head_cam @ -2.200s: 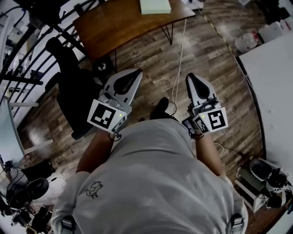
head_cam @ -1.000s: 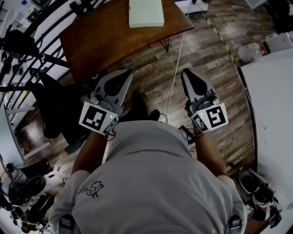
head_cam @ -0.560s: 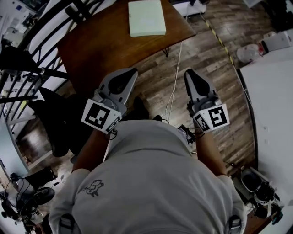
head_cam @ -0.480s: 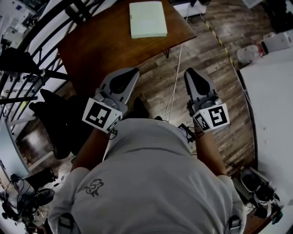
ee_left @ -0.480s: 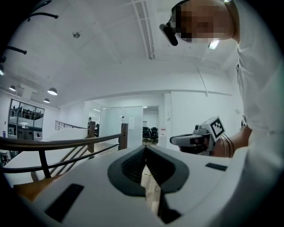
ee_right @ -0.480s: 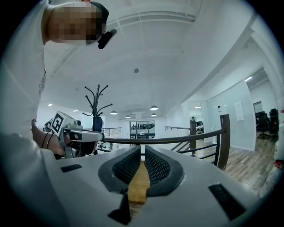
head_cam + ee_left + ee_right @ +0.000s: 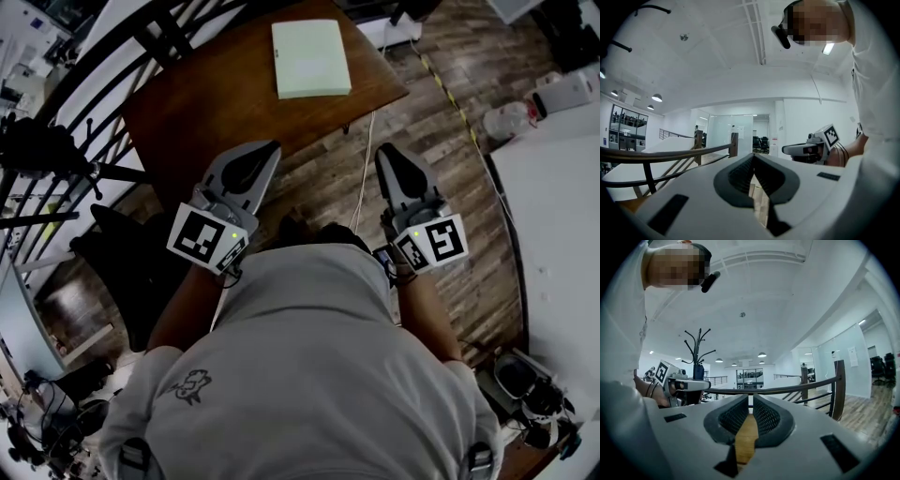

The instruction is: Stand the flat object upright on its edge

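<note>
1. Head view
   - My left gripper (image 7: 270, 147) and right gripper (image 7: 386, 151) are held side by side in front of my chest, both pointing toward the brown table (image 7: 202, 103).
   - The flat object (image 7: 311, 58), a pale green slab, lies flat on the table near its far edge, toward the right corner.
   - Both grippers are well apart from it. The left one's tip overlaps the table's near edge; the right one sits over the wooden floor (image 7: 441, 131), just off the near right corner.
   - A white cable (image 7: 363, 173) runs down from the table edge between the two tools.

2. Left gripper view
   - My left jaws are clenched together at the tips, and nothing is held between them.
   - A wooden railing (image 7: 670, 153) crosses the frame at left, and the right gripper appears at the right edge of the frame, marker cube (image 7: 831, 136) uppermost.

3. Right gripper view
   - My right jaws are drawn in to a narrow slit and grasp nothing. A strip of brown surface shows below the slit.
   - The left gripper is visible at left, with a coat stand (image 7: 696, 350) behind it.
</note>
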`<state>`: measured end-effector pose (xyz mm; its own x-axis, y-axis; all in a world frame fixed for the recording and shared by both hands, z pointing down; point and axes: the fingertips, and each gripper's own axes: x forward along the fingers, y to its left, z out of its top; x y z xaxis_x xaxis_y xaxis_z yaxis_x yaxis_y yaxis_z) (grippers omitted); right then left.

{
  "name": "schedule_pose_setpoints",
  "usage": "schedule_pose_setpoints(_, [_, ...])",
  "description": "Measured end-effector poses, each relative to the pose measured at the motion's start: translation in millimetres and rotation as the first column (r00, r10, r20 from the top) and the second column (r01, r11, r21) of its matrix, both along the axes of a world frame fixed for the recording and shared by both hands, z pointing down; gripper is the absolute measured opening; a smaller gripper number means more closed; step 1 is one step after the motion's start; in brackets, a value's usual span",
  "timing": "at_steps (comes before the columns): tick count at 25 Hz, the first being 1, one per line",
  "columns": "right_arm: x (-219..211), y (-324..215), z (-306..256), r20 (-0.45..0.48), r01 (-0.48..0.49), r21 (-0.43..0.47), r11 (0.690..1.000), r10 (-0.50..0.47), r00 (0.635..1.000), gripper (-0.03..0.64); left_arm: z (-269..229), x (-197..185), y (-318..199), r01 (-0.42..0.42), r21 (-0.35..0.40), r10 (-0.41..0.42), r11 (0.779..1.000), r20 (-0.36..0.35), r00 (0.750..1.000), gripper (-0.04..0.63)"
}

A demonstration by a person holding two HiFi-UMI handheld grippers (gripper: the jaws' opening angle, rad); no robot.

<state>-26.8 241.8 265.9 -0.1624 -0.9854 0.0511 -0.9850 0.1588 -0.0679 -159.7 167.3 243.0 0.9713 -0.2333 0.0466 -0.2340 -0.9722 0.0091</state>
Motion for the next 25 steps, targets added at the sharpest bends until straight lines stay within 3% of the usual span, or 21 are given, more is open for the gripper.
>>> schedule_pose_setpoints(14, [43,-71,3,0.008,0.069,0.027,0.997,-0.070,0.998,0.037,1,33,-58,0.078,0.022,-0.078,0.997,0.014,0.997,0.012])
schedule_pose_setpoints(25, [115,-124,-10,-0.001,0.144,0.028,0.989,-0.144,0.990,0.037,-12,106,-110,0.148,0.027,-0.148,0.989,0.001,0.989,0.012])
